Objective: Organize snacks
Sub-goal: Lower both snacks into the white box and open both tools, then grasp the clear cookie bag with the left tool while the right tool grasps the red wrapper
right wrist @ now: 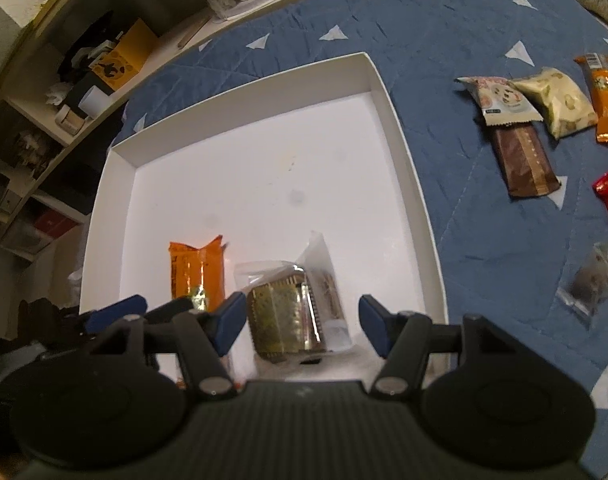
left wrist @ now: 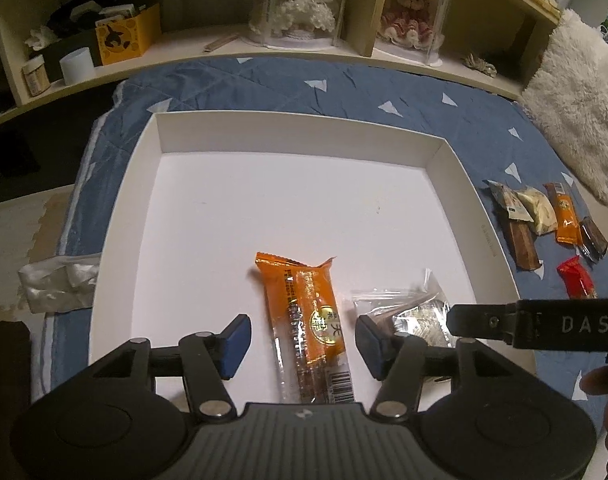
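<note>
Placing snacks in white tray (left wrist: 460, 184) | left gripper (left wrist: 302, 346) fingers apart, straddling orange bar (left wrist: 304, 320), unheld | right gripper (right wrist: 302, 326) parted over clear packet (right wrist: 292, 312), released | next: fetch loose snacks (right wrist: 524, 128) from blue quilt (right wrist: 444, 20).

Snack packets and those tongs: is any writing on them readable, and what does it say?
"DAS": white letters on the right tongs, cut off at the picture's edge.
Orange packet in the white tray: printing, round emblem and barcode, too blurred.
Packets on the blue quilt: too small.
</note>
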A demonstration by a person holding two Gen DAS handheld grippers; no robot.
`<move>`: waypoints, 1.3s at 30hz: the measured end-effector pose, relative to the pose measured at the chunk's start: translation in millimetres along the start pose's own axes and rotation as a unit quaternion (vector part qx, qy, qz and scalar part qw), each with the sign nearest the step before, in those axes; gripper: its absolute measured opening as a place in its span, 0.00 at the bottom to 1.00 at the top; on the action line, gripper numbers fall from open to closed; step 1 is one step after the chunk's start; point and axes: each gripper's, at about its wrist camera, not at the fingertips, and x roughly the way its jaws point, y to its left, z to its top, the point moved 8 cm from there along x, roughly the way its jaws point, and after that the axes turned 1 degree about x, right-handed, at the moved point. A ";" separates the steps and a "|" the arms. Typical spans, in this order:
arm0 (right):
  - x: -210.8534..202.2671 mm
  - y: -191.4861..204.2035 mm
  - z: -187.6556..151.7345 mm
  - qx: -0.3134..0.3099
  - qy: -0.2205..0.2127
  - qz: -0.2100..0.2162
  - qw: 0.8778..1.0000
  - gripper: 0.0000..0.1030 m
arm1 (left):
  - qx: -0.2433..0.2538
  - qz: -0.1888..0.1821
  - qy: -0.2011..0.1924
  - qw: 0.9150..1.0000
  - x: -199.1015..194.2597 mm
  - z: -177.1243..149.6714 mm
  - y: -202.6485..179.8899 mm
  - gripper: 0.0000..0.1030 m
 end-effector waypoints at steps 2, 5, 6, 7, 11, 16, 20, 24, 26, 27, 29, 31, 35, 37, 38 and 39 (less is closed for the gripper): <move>-3.4 -1.5 -1.1 -0.002 -0.001 0.001 1.000 0.66 | 0.000 -0.001 -0.003 1.000 -4.1 -0.7 -0.5 0.60; -8.5 -2.3 -2.1 -0.005 -0.004 0.001 1.000 0.66 | 0.002 0.004 -0.007 1.000 -10.2 -1.8 -1.6 0.61; -10.0 -2.7 -2.1 -0.006 -0.006 0.001 1.000 0.66 | 0.002 0.008 -0.009 1.000 -12.6 -2.4 -2.1 0.62; -11.4 -2.7 -3.0 -0.008 -0.007 0.002 1.000 0.66 | 0.002 0.011 -0.010 1.000 -14.7 -2.7 -2.5 0.62; -22.2 -4.6 -5.2 -0.019 -0.017 0.000 1.000 0.71 | 0.002 0.019 -0.017 1.000 -25.0 -4.4 -3.8 0.79; -37.4 -7.8 -7.2 -0.037 -0.033 -0.005 0.999 0.79 | -0.002 0.032 -0.018 0.999 -34.0 -6.7 -4.4 0.89; -49.2 -14.2 -10.2 -0.052 -0.046 -0.016 0.997 0.82 | -0.007 0.030 -0.018 0.999 -40.8 -10.4 -4.4 0.95; -61.3 -21.3 -13.2 -0.064 -0.058 -0.019 0.996 0.90 | -0.013 0.026 -0.018 0.999 -47.4 -16.2 -3.6 0.99; -67.4 -25.3 -15.3 -0.075 -0.068 -0.024 0.995 0.93 | -0.017 0.024 -0.021 0.999 -51.3 -18.0 -3.6 1.00; -69.6 -27.2 -15.8 -0.079 -0.072 -0.028 0.994 0.94 | -0.018 0.022 -0.023 0.999 -53.6 -18.6 -4.4 1.00; -73.9 -30.1 -17.1 -0.084 -0.079 -0.034 0.993 0.99 | -0.019 0.017 -0.027 0.999 -57.4 -19.2 -6.7 1.00; -78.4 -33.8 -18.9 -0.091 -0.086 -0.038 0.991 0.99 | -0.016 0.016 -0.030 0.999 -60.0 -20.1 -10.6 1.00; -86.2 -43.4 -23.6 -0.105 -0.090 -0.045 0.989 0.99 | -0.009 0.015 -0.036 0.999 -63.3 -19.5 -19.2 1.00; -90.1 -48.2 -26.1 -0.111 -0.089 -0.045 0.989 0.99 | -0.007 0.013 -0.042 0.999 -65.2 -18.1 -23.5 1.00; -92.7 -52.0 -26.9 -0.113 -0.089 -0.047 0.989 0.99 | -0.006 0.011 -0.045 0.999 -65.9 -17.2 -25.7 1.00; -95.3 -55.4 -27.8 -0.114 -0.089 -0.050 0.988 0.99 | -0.005 0.009 -0.048 0.999 -66.5 -16.2 -28.3 1.00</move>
